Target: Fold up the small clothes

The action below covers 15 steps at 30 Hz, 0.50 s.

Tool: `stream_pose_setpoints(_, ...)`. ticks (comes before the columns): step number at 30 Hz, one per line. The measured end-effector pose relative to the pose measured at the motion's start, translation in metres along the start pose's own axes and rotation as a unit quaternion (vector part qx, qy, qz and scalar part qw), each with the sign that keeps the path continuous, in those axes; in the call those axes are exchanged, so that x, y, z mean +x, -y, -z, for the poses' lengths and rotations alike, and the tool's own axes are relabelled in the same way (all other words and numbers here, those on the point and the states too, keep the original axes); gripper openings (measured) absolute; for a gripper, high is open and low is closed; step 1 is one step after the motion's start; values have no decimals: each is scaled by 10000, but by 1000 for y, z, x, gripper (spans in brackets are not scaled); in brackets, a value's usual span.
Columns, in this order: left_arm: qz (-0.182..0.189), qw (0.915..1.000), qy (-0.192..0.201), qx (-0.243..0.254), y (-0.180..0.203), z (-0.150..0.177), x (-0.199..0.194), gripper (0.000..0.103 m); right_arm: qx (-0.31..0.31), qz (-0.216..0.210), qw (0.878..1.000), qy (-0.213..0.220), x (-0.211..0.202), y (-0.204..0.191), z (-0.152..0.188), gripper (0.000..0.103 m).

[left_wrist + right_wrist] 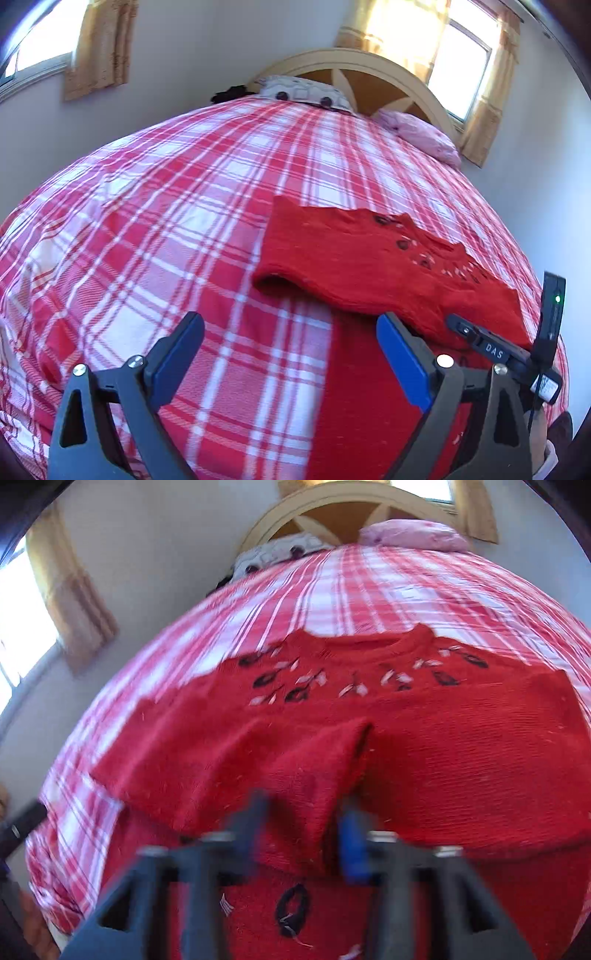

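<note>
Left hand-held gripper (290, 354): jaws wide apart, nothing between. Right hand-held gripper (304, 827): jaws narrow, pinching fold of one red sweater (443, 746), spread on plaid bed (184, 206) just ahead. Two pillows (306, 92) beyond.

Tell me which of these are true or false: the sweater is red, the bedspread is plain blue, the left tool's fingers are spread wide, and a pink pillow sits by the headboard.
1. The sweater is red. True.
2. The bedspread is plain blue. False: it is a red and white plaid.
3. The left gripper has its fingers spread wide. True; only bedspread lies between them.
4. A pink pillow lies by the headboard. True.
5. The sweater lies flat and unfolded. False: a sleeve is folded over its front.
</note>
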<state>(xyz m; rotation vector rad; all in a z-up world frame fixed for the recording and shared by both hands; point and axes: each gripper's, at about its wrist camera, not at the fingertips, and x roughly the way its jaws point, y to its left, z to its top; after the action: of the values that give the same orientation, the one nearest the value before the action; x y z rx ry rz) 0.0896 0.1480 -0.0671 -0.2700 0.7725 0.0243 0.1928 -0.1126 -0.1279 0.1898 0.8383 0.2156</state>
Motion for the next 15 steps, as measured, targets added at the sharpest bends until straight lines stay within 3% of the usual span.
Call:
stream_pose_setpoints(2,-19,10000,8,-82,-7,-1,-1,97,-116,16,9999,16,0,-2,-2,11)
stream_pose_setpoints(4,-32,9999,23,-132,-9,-3,0,97,-154,-71,9999,23,-4,-2,-6,8)
stream_pose_setpoints(10,-17,9999,90,-66,-6,-7,-1,97,-888,-24,9944,577,-50,-9,-39,7)
stream_pose_setpoints(15,30,10000,67,28,1,-7,3,97,-999,336,9892,1021,-98,29,-62,8)
